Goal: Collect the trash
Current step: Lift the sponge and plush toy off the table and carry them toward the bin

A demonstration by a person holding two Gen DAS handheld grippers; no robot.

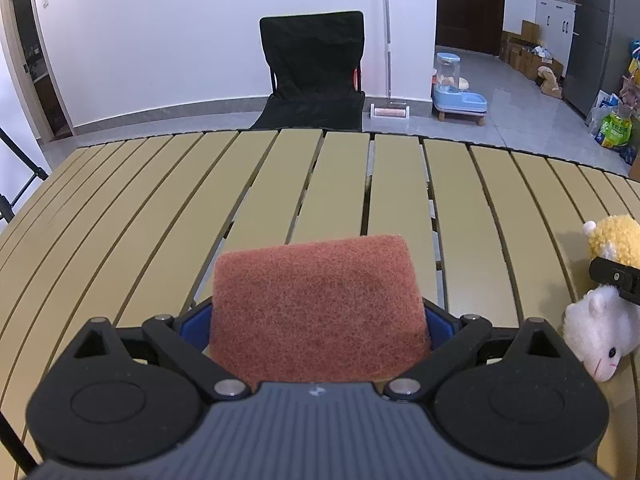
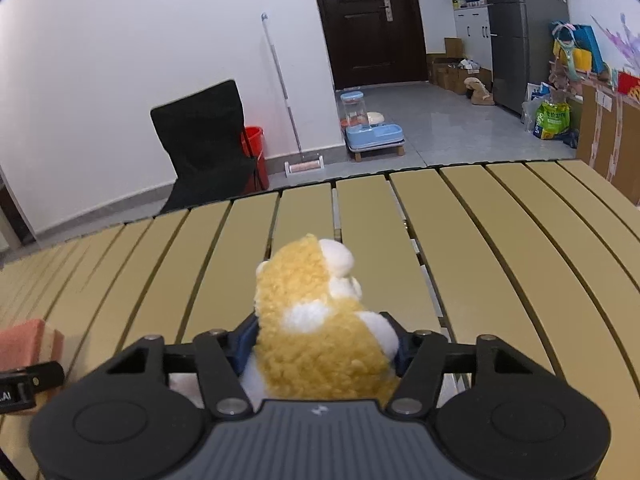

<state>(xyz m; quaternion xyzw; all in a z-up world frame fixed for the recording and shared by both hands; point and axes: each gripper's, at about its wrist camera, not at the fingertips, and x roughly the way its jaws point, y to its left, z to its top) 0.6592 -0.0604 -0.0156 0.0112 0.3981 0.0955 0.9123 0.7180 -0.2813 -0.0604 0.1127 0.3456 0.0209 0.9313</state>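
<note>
both busy: left fingers clamp sponge; right fingers clasp yellow plush.

The left wrist camera sits just behind the left gripper, looking forward and down over the slatted table toward a white wall and a black chair. The right wrist camera looks likewise from behind the right gripper, close to the tabletop. Both views share the table, chair, dark door and blue pet feeder; each catches the other gripper's edge.
</note>
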